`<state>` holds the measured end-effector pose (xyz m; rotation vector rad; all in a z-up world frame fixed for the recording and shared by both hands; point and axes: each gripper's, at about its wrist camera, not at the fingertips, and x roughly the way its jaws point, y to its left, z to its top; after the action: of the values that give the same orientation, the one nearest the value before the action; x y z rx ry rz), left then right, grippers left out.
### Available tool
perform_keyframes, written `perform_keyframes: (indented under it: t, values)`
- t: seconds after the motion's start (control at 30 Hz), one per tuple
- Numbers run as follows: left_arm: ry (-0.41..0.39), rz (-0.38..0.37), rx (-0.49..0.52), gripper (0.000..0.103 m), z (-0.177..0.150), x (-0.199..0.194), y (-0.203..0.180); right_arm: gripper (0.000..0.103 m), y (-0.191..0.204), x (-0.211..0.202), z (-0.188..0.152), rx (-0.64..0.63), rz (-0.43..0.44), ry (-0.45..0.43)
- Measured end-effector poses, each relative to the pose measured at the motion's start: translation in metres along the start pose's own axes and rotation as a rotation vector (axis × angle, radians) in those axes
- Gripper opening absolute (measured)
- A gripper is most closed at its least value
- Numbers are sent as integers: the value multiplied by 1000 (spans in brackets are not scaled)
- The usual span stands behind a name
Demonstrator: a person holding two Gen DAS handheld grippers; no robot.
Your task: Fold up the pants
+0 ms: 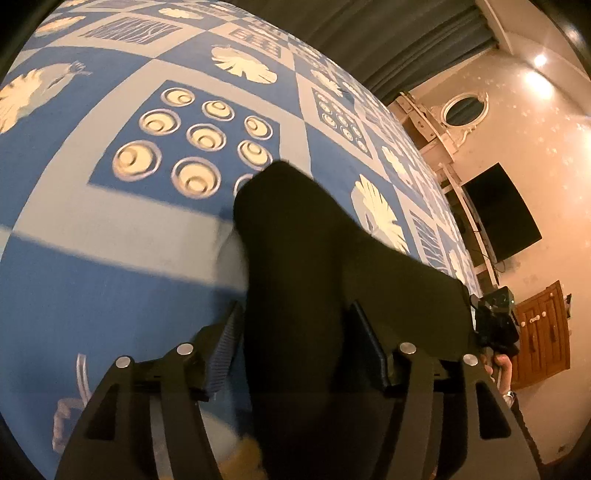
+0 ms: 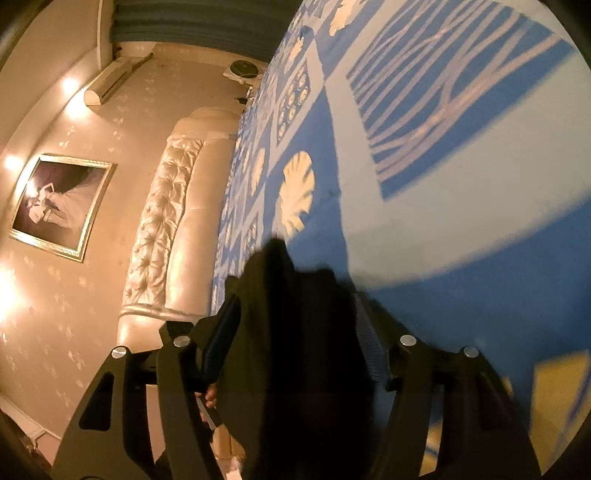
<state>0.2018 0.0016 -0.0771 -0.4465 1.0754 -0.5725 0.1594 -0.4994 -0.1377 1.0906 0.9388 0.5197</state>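
The black pants [image 1: 303,258] hang bunched between the fingers of my left gripper [image 1: 295,325], which is shut on the cloth above the blue patterned bedspread [image 1: 110,184]. In the right wrist view the same black pants [image 2: 295,325] fill the gap of my right gripper [image 2: 295,317], which is shut on them too. The other gripper [image 1: 495,325] and the hand holding it show at the right edge of the left wrist view, at the far end of the cloth. The pants are held up off the bed; most of their shape is hidden.
The bed has a cream tufted headboard [image 2: 166,221]. A framed picture [image 2: 59,206] hangs on the wall. A dark TV [image 1: 502,210] and a wooden cabinet [image 1: 543,332] stand beside the bed. Grey curtains [image 1: 388,33] hang behind.
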Motion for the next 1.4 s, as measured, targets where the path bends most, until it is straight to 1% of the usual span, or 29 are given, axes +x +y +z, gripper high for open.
perform_keyframes:
  t: [0.07, 0.2, 0.3, 0.4, 0.43, 0.5, 0.53, 0.57, 0.6, 0.63, 0.67, 0.7, 0.77, 0.83, 0.9, 1.1, 1.2, 1.4]
  values:
    - [-8, -5, -11, 63, -11, -9, 0, 62, -1, -7, -11, -3, -7, 16]
    - [6, -41, -43, 68, -34, -18, 0, 63, 1, -10, -40, -17, -23, 77]
    - [7, -67, -66, 70, -52, -25, -1, 64, 6, -7, -55, -33, -36, 107]
    - [14, -87, -85, 70, -65, -29, -4, 65, 9, -4, -65, -27, -20, 137]
    - [20, -84, -75, 70, -70, -29, -8, 65, 10, -3, -67, -27, -16, 143]
    - [20, -52, -39, 70, -76, -29, -16, 64, 11, -2, -71, -33, -15, 154]
    - [17, -29, -15, 69, -79, -29, -21, 61, 12, -1, -73, -37, -21, 159]
    - [11, -13, -8, 67, -80, -28, -22, 55, 14, 0, -75, -41, -41, 159]
    - [7, -3, -11, 63, -81, -27, -23, 51, 14, 0, -76, -41, -54, 157]
    - [4, 2, -24, 61, -81, -26, -22, 44, 13, 1, -76, -36, -56, 156]
    - [1, 3, -33, 56, -81, -26, -22, 40, 11, 0, -77, -34, -53, 155]
    - [1, 2, -34, 51, -81, -25, -22, 39, 11, -1, -78, -37, -50, 154]
    - [-9, 30, -4, 46, -82, -26, -27, 35, 11, -2, -80, -43, -45, 149]
    - [-15, 59, 22, 43, -83, -26, -35, 34, 12, -1, -79, -38, -38, 144]
    - [-17, 71, 24, 41, -83, -26, -37, 33, 12, -2, -80, -35, -31, 137]
    - [-22, 65, 18, 35, -82, -28, -38, 31, 14, -9, -86, -45, -31, 97]
    - [-26, 70, 34, 34, -82, -27, -40, 31, 13, -11, -86, -42, -25, 93]
    - [-22, 62, 28, 33, -82, -29, -40, 31, 21, -11, -83, -51, -15, 87]
